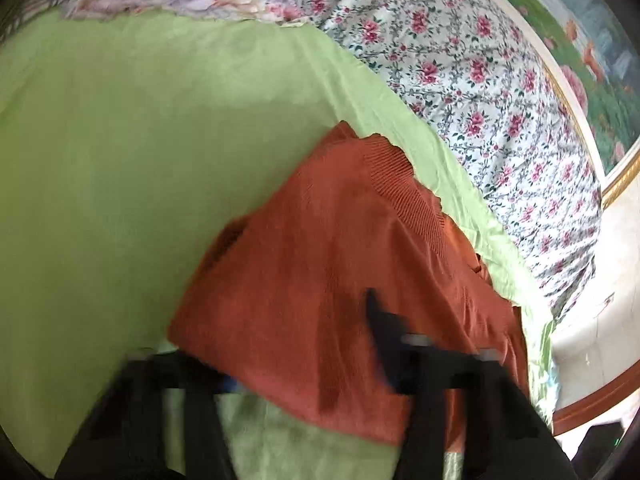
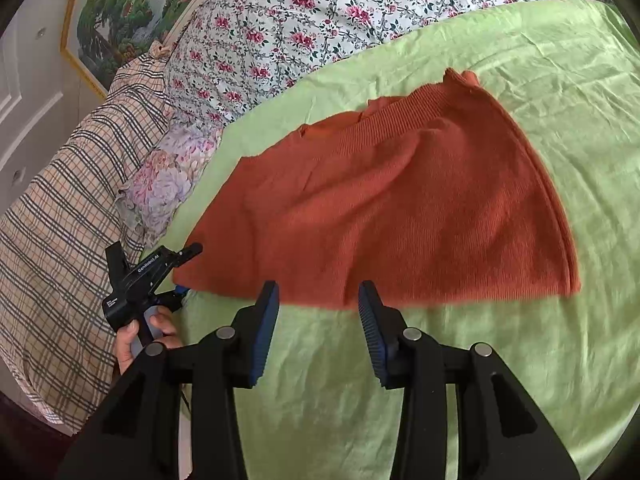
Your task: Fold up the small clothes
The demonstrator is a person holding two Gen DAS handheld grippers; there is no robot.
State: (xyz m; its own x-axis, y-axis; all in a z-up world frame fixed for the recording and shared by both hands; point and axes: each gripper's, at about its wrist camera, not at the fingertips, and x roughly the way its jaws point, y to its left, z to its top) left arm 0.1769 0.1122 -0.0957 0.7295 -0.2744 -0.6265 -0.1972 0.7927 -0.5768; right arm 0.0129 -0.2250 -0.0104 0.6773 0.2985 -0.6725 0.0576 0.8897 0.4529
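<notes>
The orange knit garment (image 2: 384,208) is lying spread on the green sheet (image 2: 520,380), with its ribbed neckline at the far edge, toward the floral bedding (image 2: 320,12).

The right gripper (image 2: 318,332) is hovering at the garment's near hem, jaws spread apart with bare sheet between them and the blue pads (image 2: 266,332) touching no cloth.

The left gripper (image 2: 186,272) is sitting at the garment's near-left corner, held by a hand (image 2: 136,340). Seen from the right wrist, one finger is riding over the corner and the other is low beside it. The left wrist picture is blurred, so whether the knit is pinched cannot be told.

Risks as judged:
- The left side may be lifting with only the top layer or nothing, so the corner slips out and the fold skews.
- The right jaws, closing low, may be catching green sheet along with the hem and dragging the sheet.
- Uneven grips would be pulling the soft knit into wrinkles toward the neckline.
</notes>
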